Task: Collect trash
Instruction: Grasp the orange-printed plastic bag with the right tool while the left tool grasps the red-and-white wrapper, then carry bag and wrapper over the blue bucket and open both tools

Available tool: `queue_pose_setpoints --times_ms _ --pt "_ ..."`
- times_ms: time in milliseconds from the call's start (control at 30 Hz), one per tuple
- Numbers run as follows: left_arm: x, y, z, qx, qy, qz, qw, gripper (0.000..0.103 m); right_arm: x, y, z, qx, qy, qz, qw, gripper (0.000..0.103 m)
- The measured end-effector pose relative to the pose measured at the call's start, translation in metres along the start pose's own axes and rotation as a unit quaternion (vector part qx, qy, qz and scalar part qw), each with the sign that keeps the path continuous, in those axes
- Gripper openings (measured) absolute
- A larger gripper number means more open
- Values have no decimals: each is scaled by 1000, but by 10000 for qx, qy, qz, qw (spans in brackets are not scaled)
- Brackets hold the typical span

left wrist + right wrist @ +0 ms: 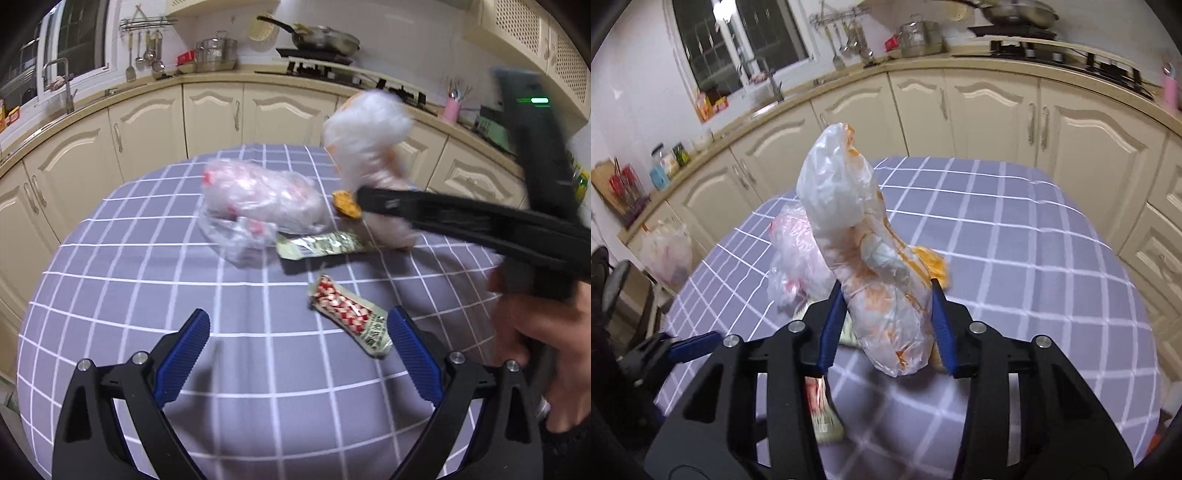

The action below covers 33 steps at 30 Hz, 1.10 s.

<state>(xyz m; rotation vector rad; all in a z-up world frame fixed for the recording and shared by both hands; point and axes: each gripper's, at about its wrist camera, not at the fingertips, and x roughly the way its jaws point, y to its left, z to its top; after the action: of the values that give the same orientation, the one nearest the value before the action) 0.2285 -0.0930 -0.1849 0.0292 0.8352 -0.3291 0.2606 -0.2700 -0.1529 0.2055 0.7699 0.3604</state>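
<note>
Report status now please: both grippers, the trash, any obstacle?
Right gripper shut on orange-stained plastic bag. Left gripper open, empty, above table. Red-white wrapper, green wrapper, clear bag not collected. No obstacle seen.

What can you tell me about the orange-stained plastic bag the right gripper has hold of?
The stained bag is thin, crinkled, translucent white plastic smeared with orange, bunched into a long lump. It stands nearly upright, tilted, its top well above the checked tablecloth. The right gripper is shut on its lower part, a blue pad on each side. Something yellow sits against its right side.
</note>
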Motion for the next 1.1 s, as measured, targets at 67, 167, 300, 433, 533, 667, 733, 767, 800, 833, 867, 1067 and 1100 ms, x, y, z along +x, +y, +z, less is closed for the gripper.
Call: queue_pose_setpoints --times_ms 67,167,300,433,533,667,733,767,800,833,867,1067,1100 --pt "7 -10 1 120 107 54 9999 95 -21 -11 -9 154 -141 -1 9998 43" --pt "16 -21 5 222 230 77 9995 94 -48 -24 -20 323 -307 -37 9990 43" --pt "30 -27 9 233 410 -176 9987 70 -71 -39 -32 573 -464 -96 9972 43" --pt "27 -31 9 356 423 -741 9957 16 -88 -48 -46 753 -539 -111 9956 43" --pt "19 -40 3 600 383 -874 9936 14 -97 -50 -56 841 -571 -124 9947 43" --pt "5 -53 -5 867 176 -864 9923 14 -110 -56 -67 971 -615 -147 9933 43" --pt "-3 -56 -9 851 100 -945 9918 14 -117 -56 -72 994 -640 -179 9928 43" --pt "-7 -58 -12 842 64 -975 9917 14 -121 -56 -74 992 -653 -212 9927 43" --pt "-13 -60 -13 826 8 -1013 9914 14 -125 -56 -76 995 -673 -237 9925 43" --pt "-17 -62 -15 805 -33 -1041 9913 14 -132 -56 -78 1010 -713 -256 9920 43" --pt "-22 -62 -16 779 -86 -1082 9910 14 -137 -55 -81 1015 -747 -278 9916 43" --pt "-53 -81 -12 754 -481 -1265 9879 14 -175 -57 -91 993 -986 -475 9890 43" --pt "-59 -87 -12 780 -528 -1321 9868 14 -181 -58 -93 1005 -1027 -488 9884 43"
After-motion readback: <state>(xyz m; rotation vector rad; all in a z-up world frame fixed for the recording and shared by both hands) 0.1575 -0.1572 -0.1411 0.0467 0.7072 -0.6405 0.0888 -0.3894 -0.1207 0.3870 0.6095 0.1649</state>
